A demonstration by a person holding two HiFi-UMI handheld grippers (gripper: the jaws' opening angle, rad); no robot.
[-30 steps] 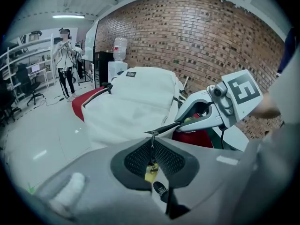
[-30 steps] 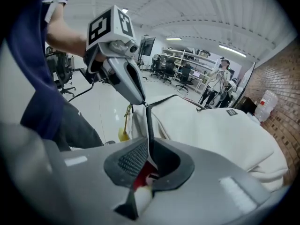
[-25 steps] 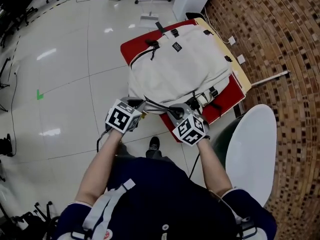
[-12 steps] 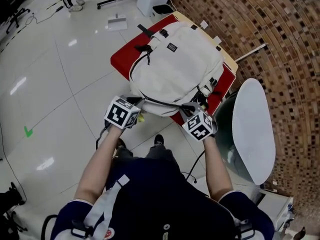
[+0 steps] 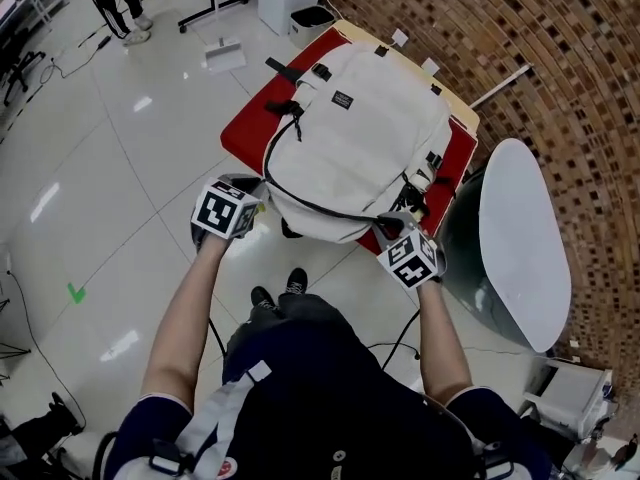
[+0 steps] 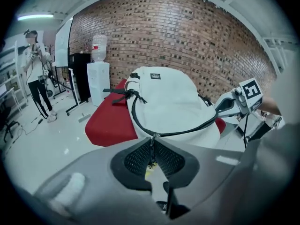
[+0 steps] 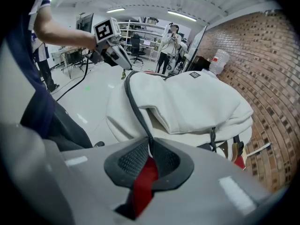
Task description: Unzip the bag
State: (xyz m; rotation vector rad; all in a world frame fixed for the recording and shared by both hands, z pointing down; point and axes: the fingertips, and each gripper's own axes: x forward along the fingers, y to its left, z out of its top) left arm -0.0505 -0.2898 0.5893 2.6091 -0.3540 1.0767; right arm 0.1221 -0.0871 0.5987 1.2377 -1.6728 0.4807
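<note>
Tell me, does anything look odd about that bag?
Only slightly: the white backpack overhangs the near edge of the red table, where the left tongs and right tongs clamp its zipper. No spill or damage shows.

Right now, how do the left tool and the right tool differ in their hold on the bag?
The left tool pinches the small zipper pull; the right tool clamps the black zipper track itself. The left tool sits at the bag's near left corner, the right tool at its near right corner. Both are shut on the same zipper line.
</note>
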